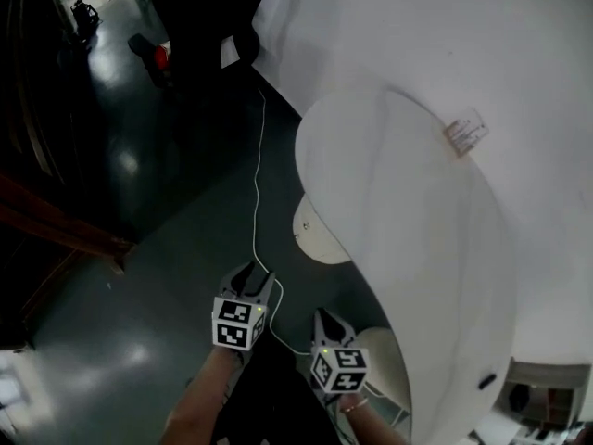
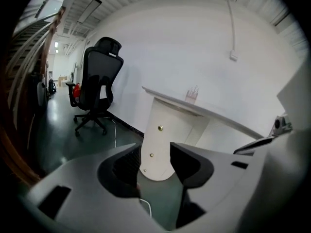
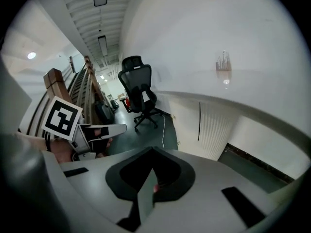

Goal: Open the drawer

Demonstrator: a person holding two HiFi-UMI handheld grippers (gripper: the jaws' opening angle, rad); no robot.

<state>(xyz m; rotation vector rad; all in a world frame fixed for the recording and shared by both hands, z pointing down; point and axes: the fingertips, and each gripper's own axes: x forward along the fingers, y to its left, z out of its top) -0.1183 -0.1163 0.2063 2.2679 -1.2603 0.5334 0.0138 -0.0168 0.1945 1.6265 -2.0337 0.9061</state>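
Hovering over floor beside white desk: left gripper fingers apart, right gripper seemingly closed.

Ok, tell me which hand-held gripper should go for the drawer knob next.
Left, probably. The left hand-held gripper has its jaws apart, with the white drawer unit and its brass knobs framed between them. The right hand-held gripper has its jaws together and points toward the office chair.

A dark, glossy floor reflects pale light. A black office chair stands near the white wall. Strip lights line the ribbed ceiling.
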